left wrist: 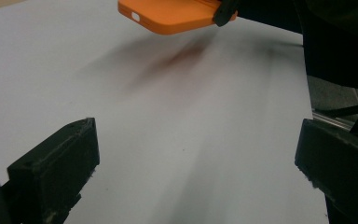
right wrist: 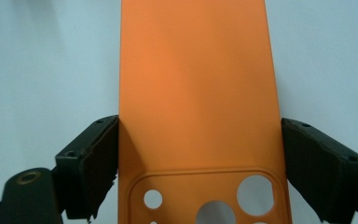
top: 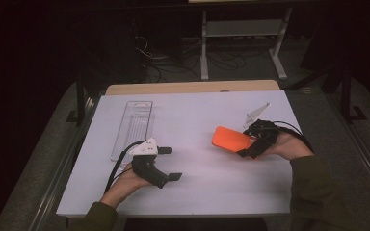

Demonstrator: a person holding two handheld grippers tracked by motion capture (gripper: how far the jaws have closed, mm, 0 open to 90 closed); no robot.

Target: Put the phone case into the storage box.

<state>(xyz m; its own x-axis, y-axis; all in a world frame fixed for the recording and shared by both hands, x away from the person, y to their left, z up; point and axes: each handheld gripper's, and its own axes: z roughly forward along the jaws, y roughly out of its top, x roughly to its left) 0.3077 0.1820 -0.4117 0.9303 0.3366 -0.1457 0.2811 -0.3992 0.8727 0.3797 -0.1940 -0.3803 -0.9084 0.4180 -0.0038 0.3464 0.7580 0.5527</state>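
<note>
An orange phone case (top: 231, 138) hangs a little above the white table, held by its camera-hole end. My right gripper (top: 249, 147) is shut on it, its jaws pressing the two long edges; in the right gripper view the orange phone case (right wrist: 198, 93) runs away between the pads (right wrist: 93, 163). My left gripper (top: 170, 163) rests at the table's front left, open, with nothing between its jaws. In the left gripper view the orange phone case (left wrist: 172, 15) floats at the top, casting a shadow on the table, and the left gripper (left wrist: 198, 163) has only bare table between its jaws.
A clear plastic tray (top: 134, 127) lies lengthwise on the left part of the white table (top: 192, 187). A small clear plastic piece (top: 257, 112) lies at the far right. Beyond the table's back edge are cables and a metal stand on the dark floor.
</note>
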